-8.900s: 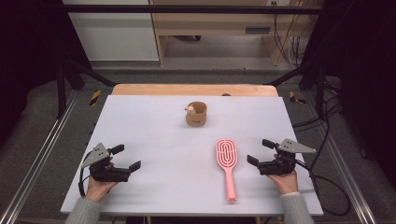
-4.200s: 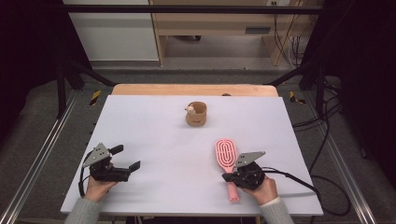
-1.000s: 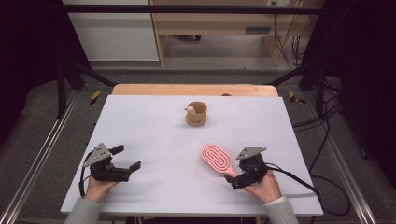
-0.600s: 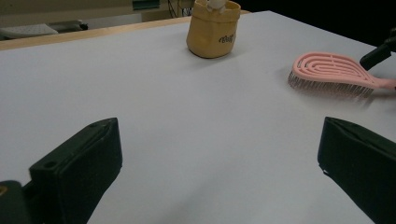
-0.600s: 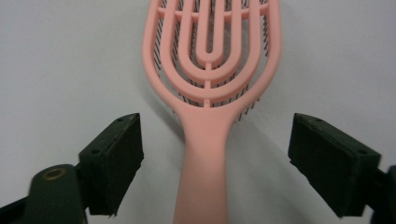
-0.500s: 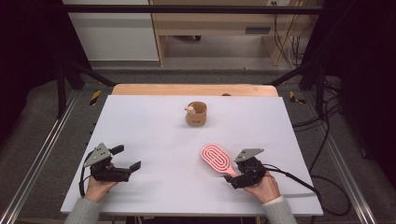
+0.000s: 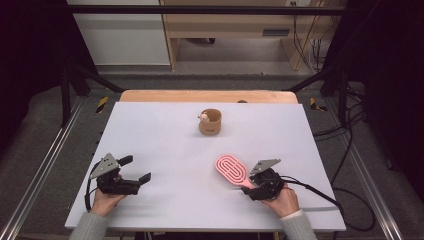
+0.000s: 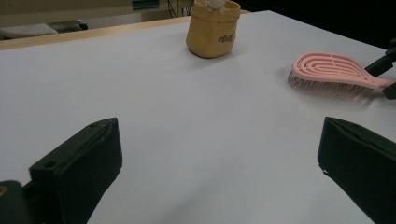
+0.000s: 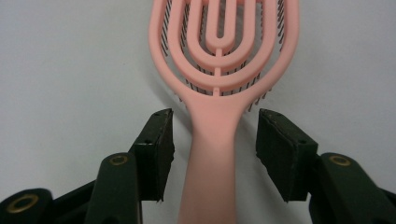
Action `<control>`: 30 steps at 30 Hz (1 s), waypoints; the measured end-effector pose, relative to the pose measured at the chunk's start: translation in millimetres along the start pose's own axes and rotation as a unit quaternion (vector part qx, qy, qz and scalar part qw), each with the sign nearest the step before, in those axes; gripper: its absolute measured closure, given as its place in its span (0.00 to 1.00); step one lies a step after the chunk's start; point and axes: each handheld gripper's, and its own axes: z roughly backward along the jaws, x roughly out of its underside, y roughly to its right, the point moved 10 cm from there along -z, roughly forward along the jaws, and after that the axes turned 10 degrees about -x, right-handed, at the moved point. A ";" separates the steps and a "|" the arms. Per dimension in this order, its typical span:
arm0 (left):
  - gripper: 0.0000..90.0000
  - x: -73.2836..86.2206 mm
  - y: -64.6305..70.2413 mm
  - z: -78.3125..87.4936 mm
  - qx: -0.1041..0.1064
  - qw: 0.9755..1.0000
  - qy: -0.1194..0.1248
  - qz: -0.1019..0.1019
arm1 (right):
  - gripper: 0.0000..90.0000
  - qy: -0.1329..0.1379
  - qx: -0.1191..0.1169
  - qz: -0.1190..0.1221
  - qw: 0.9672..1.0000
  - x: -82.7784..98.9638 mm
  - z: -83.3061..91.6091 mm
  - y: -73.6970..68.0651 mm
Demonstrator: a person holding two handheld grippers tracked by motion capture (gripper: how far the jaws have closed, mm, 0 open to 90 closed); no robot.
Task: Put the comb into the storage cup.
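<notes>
While the pink hairbrush (image 9: 219,93) lies ungrasped on the tabletop (image 7: 165,150), the right hand-held gripper (image 9: 215,140) has just been closing, straddling its handle without contact; lifting remains.

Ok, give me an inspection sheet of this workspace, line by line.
Surface: white table, flat and bare between things.
Job's things: pink hairbrush lying bristles down, its handle between the right gripper's jaws.
Clutter: small tan pouch upright at the far middle.
Grippers: right gripper has just been closing, pads not yet on the handle; left gripper open, nothing between.
Cables: black cable trails from the right gripper.
Surroundings: wooden furniture beyond the table.
</notes>
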 end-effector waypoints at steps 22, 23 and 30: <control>0.00 0.4 0.2 -0.3 0.000 1.000 -0.001 0.000 | 0.70 -0.011 0.004 0.000 1.000 1.7 -2.1 1.1; 0.00 0.4 0.2 -0.4 0.000 1.000 -0.001 -0.001 | 0.71 -0.011 0.002 0.000 1.000 1.7 -2.1 0.9; 0.00 0.4 0.3 -0.4 0.000 1.000 -0.001 -0.001 | 0.76 -0.018 0.004 0.004 1.000 2.6 -3.0 0.7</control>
